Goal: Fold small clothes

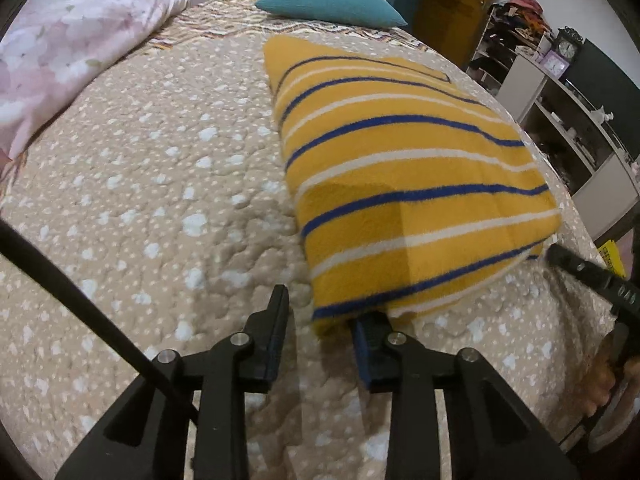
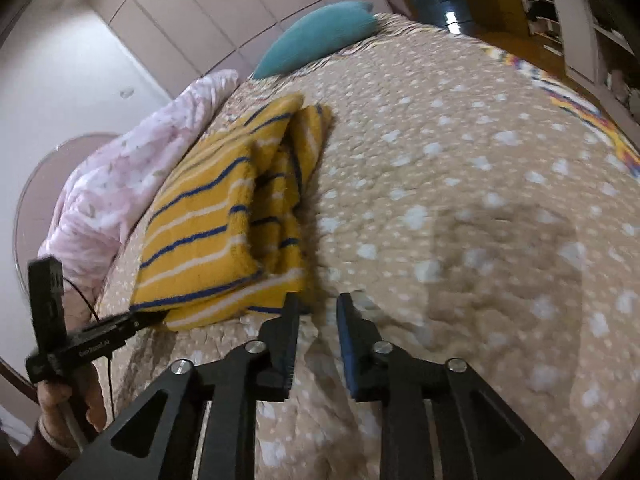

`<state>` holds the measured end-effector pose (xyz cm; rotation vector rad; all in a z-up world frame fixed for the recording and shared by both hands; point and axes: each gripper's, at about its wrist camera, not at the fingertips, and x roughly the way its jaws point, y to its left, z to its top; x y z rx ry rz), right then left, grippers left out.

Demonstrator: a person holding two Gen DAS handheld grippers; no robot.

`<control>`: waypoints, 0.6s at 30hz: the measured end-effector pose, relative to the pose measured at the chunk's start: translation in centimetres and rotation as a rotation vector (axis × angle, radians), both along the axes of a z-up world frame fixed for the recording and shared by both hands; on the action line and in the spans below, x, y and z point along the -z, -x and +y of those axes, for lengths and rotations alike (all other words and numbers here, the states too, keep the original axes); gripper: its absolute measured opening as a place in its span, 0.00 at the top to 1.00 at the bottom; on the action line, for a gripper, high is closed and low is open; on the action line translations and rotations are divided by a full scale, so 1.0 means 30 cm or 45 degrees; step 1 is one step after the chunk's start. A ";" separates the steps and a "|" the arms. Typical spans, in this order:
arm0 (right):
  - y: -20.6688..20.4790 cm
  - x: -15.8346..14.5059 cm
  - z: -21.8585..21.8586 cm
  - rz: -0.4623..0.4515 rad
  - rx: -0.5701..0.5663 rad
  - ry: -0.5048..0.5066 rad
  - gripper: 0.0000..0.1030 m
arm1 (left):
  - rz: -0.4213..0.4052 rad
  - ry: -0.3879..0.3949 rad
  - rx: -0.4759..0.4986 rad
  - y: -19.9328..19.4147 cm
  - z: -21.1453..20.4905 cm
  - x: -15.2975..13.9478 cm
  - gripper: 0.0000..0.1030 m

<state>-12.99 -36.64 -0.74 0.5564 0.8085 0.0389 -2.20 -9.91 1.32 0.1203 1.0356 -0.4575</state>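
On the far left of the left wrist view, a pink floral quilt (image 1: 76,48) is being seen bunched along the edge of the bed, whose beige spotted bedspread (image 1: 160,200) is filling most of the view. A teal pillow (image 1: 332,2) is lying at the head of the bed. Right of the middle, the folded yellow garment with blue and white stripes (image 1: 400,184) is lying flat on the bedspread. The left gripper (image 1: 326,308) is being held at the garment's near left corner, its jaws parted with nothing pinched between them; its right finger (image 1: 374,340) is sitting just beside or under the corner's edge, and contact cannot be told. At the garment's near right corner, the tip of the right gripper (image 1: 560,258) is being seen just beside the cloth.

In the right wrist view, the garment (image 2: 200,232) is lying left of centre, its layered edges showing. The right gripper (image 2: 318,304) is being held just beside its near corner, jaws slightly apart and gripping nothing. At the lower left, a hand (image 2: 68,400) is carrying the left gripper (image 2: 148,318).
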 end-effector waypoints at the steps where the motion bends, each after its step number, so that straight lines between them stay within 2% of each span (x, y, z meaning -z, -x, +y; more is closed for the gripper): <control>1: 0.014 -0.015 -0.015 -0.009 0.024 0.004 0.78 | -0.013 -0.010 0.002 0.008 0.003 -0.004 0.71; 3: 0.024 -0.051 -0.038 -0.038 0.057 0.023 0.74 | -0.044 -0.031 0.007 0.035 0.011 -0.021 0.71; 5: 0.001 -0.084 -0.049 -0.065 0.060 0.003 0.66 | -0.069 -0.045 0.006 0.058 0.012 -0.035 0.71; 6: -0.011 -0.097 -0.047 -0.074 0.056 -0.010 0.65 | -0.083 -0.042 0.008 0.077 0.017 -0.046 0.71; 9: -0.097 -0.123 -0.019 -0.101 0.020 -0.028 0.62 | -0.093 -0.018 -0.002 0.113 0.037 -0.067 0.70; 12: -0.211 -0.093 0.032 -0.059 -0.032 -0.024 0.60 | -0.077 -0.018 -0.032 0.118 0.056 -0.074 0.66; 13: -0.249 -0.067 0.051 -0.028 -0.098 -0.078 0.77 | -0.073 -0.021 -0.041 0.117 0.061 -0.077 0.66; 14: -0.262 -0.054 0.060 -0.013 -0.139 -0.113 0.89 | -0.069 -0.021 -0.052 0.117 0.071 -0.081 0.66; 18: -0.195 -0.071 0.013 -0.046 -0.045 -0.095 0.94 | -0.070 0.025 -0.087 0.115 0.109 -0.101 0.59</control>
